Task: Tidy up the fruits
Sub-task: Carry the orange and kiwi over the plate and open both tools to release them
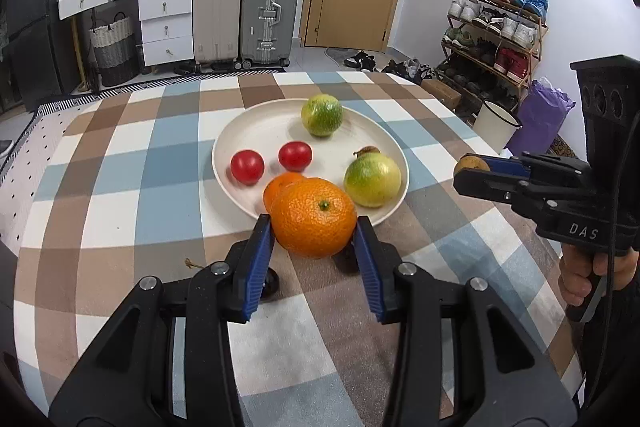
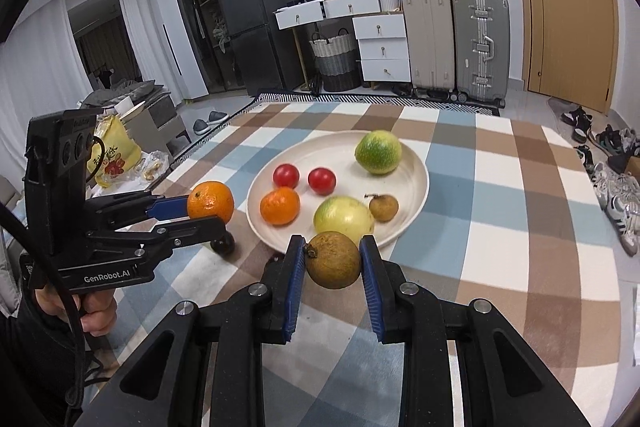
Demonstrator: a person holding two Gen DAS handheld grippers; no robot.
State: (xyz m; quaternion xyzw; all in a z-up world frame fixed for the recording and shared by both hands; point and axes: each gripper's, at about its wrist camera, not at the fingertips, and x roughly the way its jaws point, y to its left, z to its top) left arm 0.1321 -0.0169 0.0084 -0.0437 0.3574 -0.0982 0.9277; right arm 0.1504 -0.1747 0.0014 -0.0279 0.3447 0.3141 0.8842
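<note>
Your left gripper (image 1: 314,227) is pinching a mandarin orange (image 1: 313,217) just at the near rim of the cream plate (image 1: 256,125), while your right gripper (image 2: 331,261) is clamping a brown longan-like fruit (image 2: 333,259) beside that plate on the checked tablecloth (image 2: 500,227).

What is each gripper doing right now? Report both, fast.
Left gripper: shut on the orange, near the plate.
Right gripper: shut on the brown fruit.
</note>
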